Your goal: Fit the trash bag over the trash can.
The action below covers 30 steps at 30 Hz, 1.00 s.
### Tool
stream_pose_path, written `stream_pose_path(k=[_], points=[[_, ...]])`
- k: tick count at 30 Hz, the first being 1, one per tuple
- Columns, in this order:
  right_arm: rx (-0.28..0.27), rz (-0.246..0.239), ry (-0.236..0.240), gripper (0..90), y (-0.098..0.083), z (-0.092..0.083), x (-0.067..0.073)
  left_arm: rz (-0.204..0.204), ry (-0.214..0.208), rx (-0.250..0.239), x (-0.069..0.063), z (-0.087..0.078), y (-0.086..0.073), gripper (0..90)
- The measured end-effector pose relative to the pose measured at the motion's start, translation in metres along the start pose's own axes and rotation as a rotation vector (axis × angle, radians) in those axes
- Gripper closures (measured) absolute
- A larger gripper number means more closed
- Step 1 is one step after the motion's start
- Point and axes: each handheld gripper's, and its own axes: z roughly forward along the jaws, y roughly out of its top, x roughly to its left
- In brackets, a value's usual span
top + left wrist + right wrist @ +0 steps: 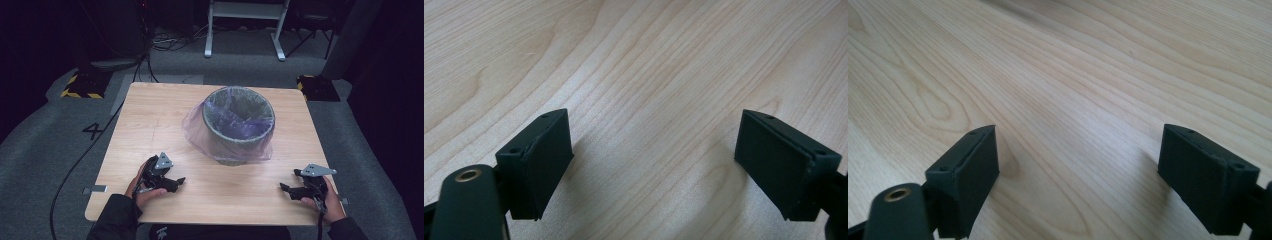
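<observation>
Fingers (541,165) on my left gripper (172,182) are spread wide with nothing between them, just bare wood grain under them in the left gripper view. My right gripper (289,190) is the same: both black fingers (970,175) stand wide apart over empty counter (165,120). Both grippers sit low near my edge of the counter, one on each side, well apart from each other.

What I'm working toward is the grey bin (239,125) standing upright in the middle of the counter, beyond and between the two grippers. A thin purple liner bag (197,127) is draped over its rim and hangs loose down the outside, billowing out most on the left.

I judge the liner to be the main risk. It looks flimsy and slack, so a pinch taken too low on the loose skirt could drag the film off the rim instead of seating it. If one side pulls harder than the other, I'd expect the bag to slip off the opposite edge. The bin looks light and tapers toward its base, so a sideways tug could slide or tip it. Closing on plastic and rim together might tear the film.
</observation>
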Motion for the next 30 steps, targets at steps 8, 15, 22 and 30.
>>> stream_pose_path(k=[8, 15, 22, 30], points=[[0.0, 0.012, -0.005, 16.3, -0.011, -0.012, -0.008, 0.0, -0.001, 0.001, 0.0, 0.0, 0.0, 14.7], [-0.001, 0.021, -0.014, 16.2, -0.014, -0.016, -0.01, 0.001, -0.001, 0.0, 0.0, 0.0, 0.0, 14.7], [0.0, 0.023, -0.015, 15.6, -0.014, -0.015, -0.01, 0.001, -0.001, 0.0, 0.0, 0.0, 0.0, 14.7], [0.001, 0.02, -0.015, 15.1, -0.014, -0.015, -0.01, 0.006, -0.003, 0.002, 0.001, 0.001, 0.001, 14.6]])
